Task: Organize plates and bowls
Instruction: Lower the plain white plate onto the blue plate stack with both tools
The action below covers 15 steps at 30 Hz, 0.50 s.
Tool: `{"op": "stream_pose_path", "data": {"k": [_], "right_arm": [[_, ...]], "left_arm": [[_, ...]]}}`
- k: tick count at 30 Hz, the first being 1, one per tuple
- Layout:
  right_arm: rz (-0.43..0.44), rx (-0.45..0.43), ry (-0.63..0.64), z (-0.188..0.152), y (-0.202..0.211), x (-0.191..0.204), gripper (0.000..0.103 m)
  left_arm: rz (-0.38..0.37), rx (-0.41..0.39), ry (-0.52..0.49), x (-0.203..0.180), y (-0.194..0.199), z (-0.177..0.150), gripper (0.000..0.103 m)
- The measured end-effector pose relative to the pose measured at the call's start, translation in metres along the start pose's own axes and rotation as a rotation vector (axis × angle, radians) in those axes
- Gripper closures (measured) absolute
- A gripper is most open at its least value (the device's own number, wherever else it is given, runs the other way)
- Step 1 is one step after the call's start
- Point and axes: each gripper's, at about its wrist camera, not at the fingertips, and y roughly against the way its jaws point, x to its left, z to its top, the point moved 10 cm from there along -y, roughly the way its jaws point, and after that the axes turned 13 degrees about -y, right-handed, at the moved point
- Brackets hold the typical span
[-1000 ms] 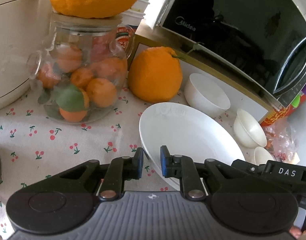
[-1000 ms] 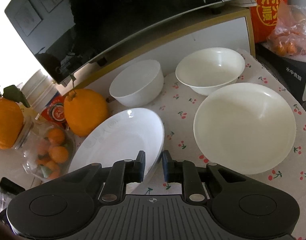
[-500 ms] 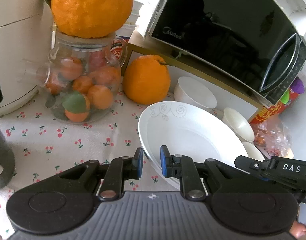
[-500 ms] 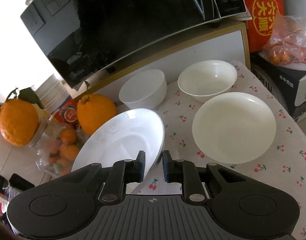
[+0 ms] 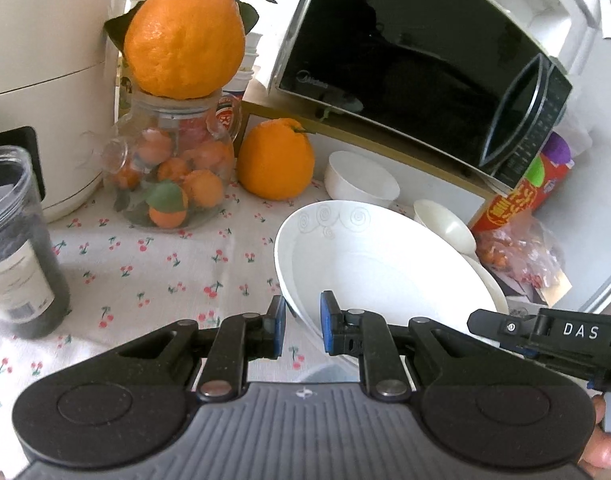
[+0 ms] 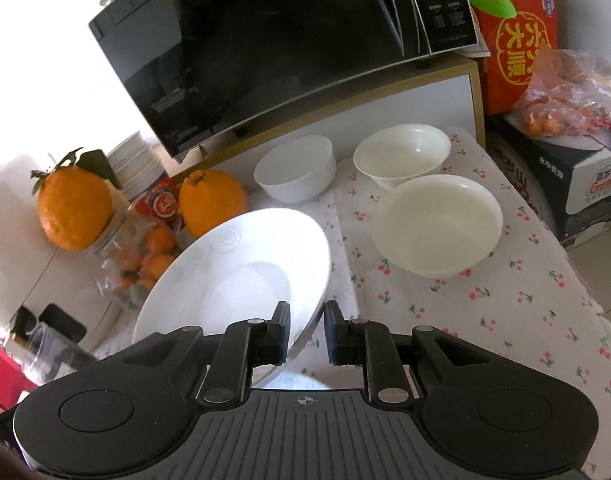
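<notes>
Swirl-patterned plate [image 5: 369, 264] rim between both tools' pads

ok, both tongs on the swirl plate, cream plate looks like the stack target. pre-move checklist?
1. Left tongs pinching the swirl plate rim: ok.
2. Right tongs pinching the opposite rim: ok.
3. Plate clear of the tablecloth: ok, tilted.
4. Cream plate holds nothing: ok.
5. Two bowls stand behind that plate, off the path: ok.
6. Grip firmness: cannot tell.
</notes>
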Motion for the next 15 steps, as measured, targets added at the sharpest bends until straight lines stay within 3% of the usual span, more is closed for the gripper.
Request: {"op": "stream_pose_path", "data": {"k": [15], "right_arm": [[-0.002, 0.001, 0.044, -0.027, 0.040, 0.002, 0.085]], "left_arm": [[-0.014, 0.004, -0.004, -0.002, 0.031, -0.021, 0.087]]}}
